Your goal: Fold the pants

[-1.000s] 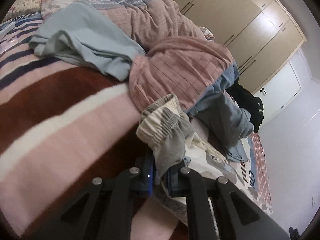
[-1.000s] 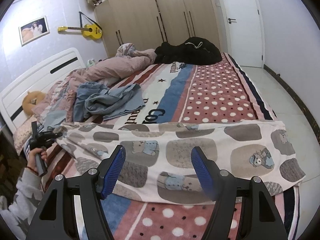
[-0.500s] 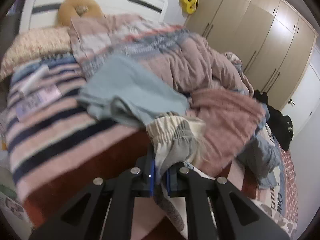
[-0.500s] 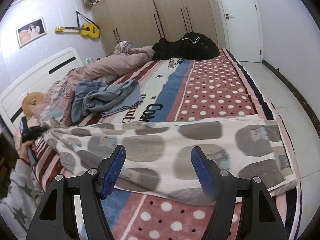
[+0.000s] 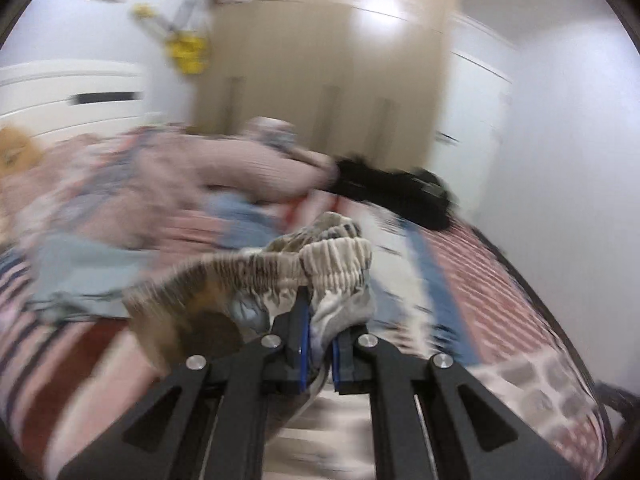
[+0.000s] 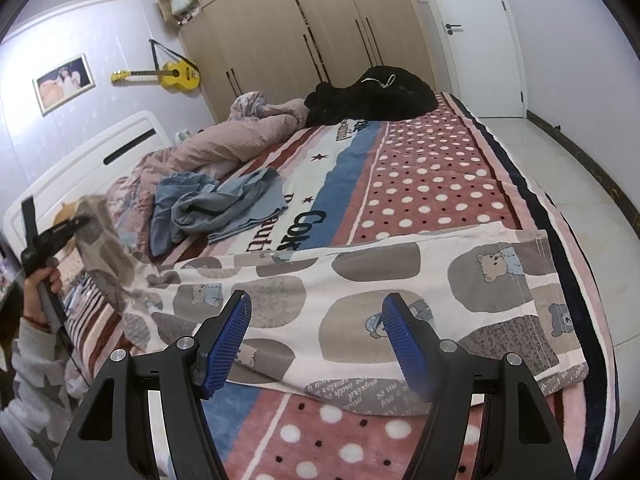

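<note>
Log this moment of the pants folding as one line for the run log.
left claw: shut on pants waistband, raised off bed | right claw: open, above pants legs | pants legs flat on bed

Both wrist views look forward low over the bed (image 6: pixel 432 168) toward the wardrobe (image 6: pixel 320 28) — the left closer, blurred.

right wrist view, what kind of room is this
A home bedroom, almost certainly: a bed with a white headboard, a wall of wooden wardrobes, and a yellow guitar hung beside a framed photo. Bear-print pants lie across the bed.
</note>
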Available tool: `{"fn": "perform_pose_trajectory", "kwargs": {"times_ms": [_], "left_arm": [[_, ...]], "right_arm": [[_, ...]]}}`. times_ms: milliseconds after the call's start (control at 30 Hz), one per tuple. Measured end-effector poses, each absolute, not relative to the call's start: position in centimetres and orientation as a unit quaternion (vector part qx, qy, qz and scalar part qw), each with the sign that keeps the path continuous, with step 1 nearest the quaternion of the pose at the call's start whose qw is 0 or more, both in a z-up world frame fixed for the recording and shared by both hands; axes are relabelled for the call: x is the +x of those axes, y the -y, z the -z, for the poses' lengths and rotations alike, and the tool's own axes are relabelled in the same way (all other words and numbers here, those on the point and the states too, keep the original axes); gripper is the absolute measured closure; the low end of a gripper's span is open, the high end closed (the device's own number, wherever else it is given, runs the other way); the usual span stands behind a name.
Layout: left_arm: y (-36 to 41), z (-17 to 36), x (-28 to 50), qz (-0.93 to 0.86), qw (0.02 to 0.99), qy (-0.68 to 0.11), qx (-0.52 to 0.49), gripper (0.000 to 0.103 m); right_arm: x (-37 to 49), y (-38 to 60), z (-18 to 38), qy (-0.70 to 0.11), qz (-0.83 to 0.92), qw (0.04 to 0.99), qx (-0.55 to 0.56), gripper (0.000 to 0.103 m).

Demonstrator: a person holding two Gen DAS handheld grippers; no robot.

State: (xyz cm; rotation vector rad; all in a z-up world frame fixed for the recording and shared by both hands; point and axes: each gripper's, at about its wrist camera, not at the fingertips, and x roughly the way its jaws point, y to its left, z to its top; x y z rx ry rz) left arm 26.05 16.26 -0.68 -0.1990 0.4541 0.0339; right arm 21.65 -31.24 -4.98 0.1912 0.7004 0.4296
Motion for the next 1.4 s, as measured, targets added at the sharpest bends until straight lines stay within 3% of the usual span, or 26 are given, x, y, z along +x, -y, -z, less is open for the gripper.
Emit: {"fn": "perform_pose_trajectory", "kwargs": {"times_ms": [233,333,433,467,500,567,767,967,1167,1200,1233,1267,1300,1333,1400], "left_arm": [[0.5,9.1,30.1,0.132,0.930,-0.344,-0.015,0.097],[4.1,13.5,30.6,0.149,0.902,-0.406,0.016,0.097],[4.9,14.2,29.7,0.154,0.895,-0.417,0.032,0.091],[4.3,13.9,29.3,0.162,0.894,-0.418,0.024,0.078],[3.7,13.5,29.0,0.175,0.889,-0.423,0.010,0.050],[2.4,12.3,27.7,0.204,0.884,-0.420,-0.024,0.023],[-5.3,9.6,23.8,0.132,0.917,-0.375,-0.024,0.023],[-13.5,11.6,22.8,0.051,0.923,-0.379,-0.049,0.023],[-16.7,14.3,21.8,0.036,0.917,-0.392,-0.057,0.023],[-16.8,14.8,21.8,0.037,0.916,-0.397,-0.049,0.023],[-16.8,15.2,21.8,0.038,0.915,-0.399,-0.046,0.023],[-17.0,15.4,21.7,0.041,0.915,-0.399,-0.045,0.023],[-17.1,15.6,21.7,0.048,0.914,-0.399,-0.048,0.025],[-17.1,15.7,21.6,0.059,0.913,-0.399,-0.054,0.029],[-17.0,15.8,21.6,0.076,0.910,-0.402,-0.062,0.051]], "right_arm": [[20.8,34.2,6.0,-0.340,-0.195,0.914,0.103,0.039],[20.6,35.4,6.7,-0.347,-0.189,0.912,0.110,0.039],[20.7,36.2,7.4,-0.355,-0.187,0.909,0.114,0.039],[20.7,36.3,7.7,-0.356,-0.187,0.908,0.115,0.039],[20.8,36.3,7.8,-0.358,-0.188,0.907,0.116,0.039],[21.3,35.9,8.1,-0.363,-0.192,0.904,0.122,0.039],[23.7,31.8,8.5,-0.379,-0.233,0.888,0.120,0.037],[27.2,23.2,10.3,-0.422,-0.296,0.850,0.107,0.025],[30.3,16.9,14.5,-0.479,-0.277,0.822,0.131,0.023],[30.6,16.4,14.8,-0.477,-0.260,0.829,0.131,0.026],[30.8,16.2,14.9,-0.472,-0.247,0.836,0.132,0.042],[31.0,15.8,14.9,-0.471,-0.239,0.839,0.130,0.071],[31.3,15.6,14.8,-0.469,-0.230,0.843,0.127,0.084],[31.3,15.5,14.5,-0.463,-0.227,0.848,0.125,0.089],[30.7,15.7,13.1,-0.430,-0.221,0.868,0.114,0.092]]}}
